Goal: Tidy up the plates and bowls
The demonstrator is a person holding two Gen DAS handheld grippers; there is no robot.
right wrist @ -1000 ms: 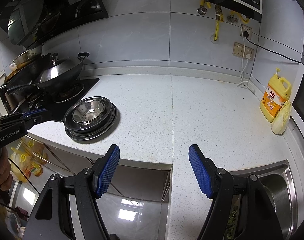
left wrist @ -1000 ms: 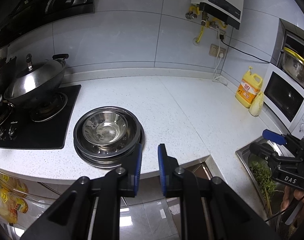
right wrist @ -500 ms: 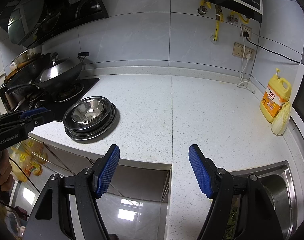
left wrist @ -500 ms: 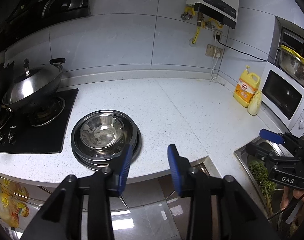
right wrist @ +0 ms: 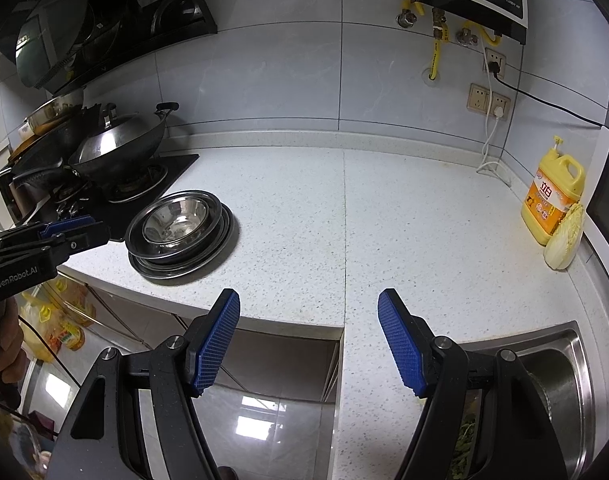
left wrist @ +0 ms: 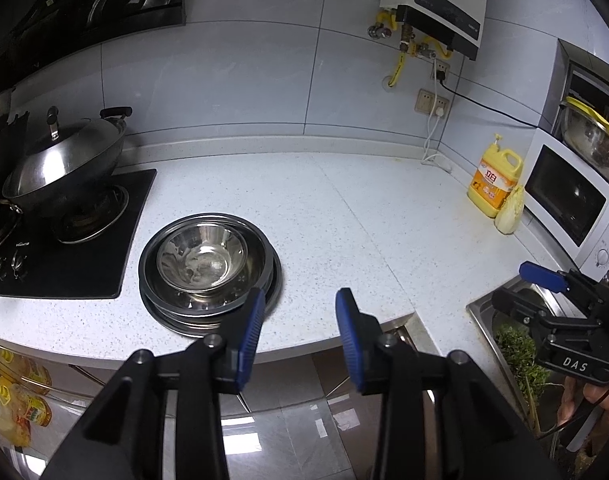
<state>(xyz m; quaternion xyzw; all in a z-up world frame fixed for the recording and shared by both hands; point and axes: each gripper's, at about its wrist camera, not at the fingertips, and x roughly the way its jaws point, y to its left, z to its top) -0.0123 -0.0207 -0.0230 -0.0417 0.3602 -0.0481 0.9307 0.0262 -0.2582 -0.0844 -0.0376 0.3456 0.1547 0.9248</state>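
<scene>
Left gripper (left wrist: 298,334): jaws parted with a clear gap between the blue pads, nothing between them; it hangs off the front edge of the counter, its left pad overlapping the near rim of the stack in the left wrist view; seen from the right wrist camera it enters at the far left edge (right wrist: 70,229)
Right gripper (right wrist: 309,340): jaws spread wide, empty, held over the counter's front edge near the sink; from the left wrist camera it appears at the right (left wrist: 544,280), a hand wrapped around its handle
Stack of plates and bowls (left wrist: 208,270): steel pieces nested on the white speckled counter, just right of the stove; wide shallow plates at the bottom, a perforated basin above them, a smaller shiny bowl (left wrist: 202,258) sitting on top, upright; also visible from the right side (right wrist: 180,232)
Counter (left wrist: 344,208): white speckled stone, running from the stove to the sink
Stove (left wrist: 64,248): black glass hob, a lidded steel wok (left wrist: 64,164) on its burner
Sink (right wrist: 560,364): steel basin at the right end, green leaves lying inside
Detergent bottle (left wrist: 492,180): yellow, standing near the back right corner, a pale cabbage (left wrist: 510,212) touching its side
Microwave (left wrist: 568,200): white, against the right wall
Water heater (left wrist: 436,0): wall mounted above the counter, yellow hoses beneath
</scene>
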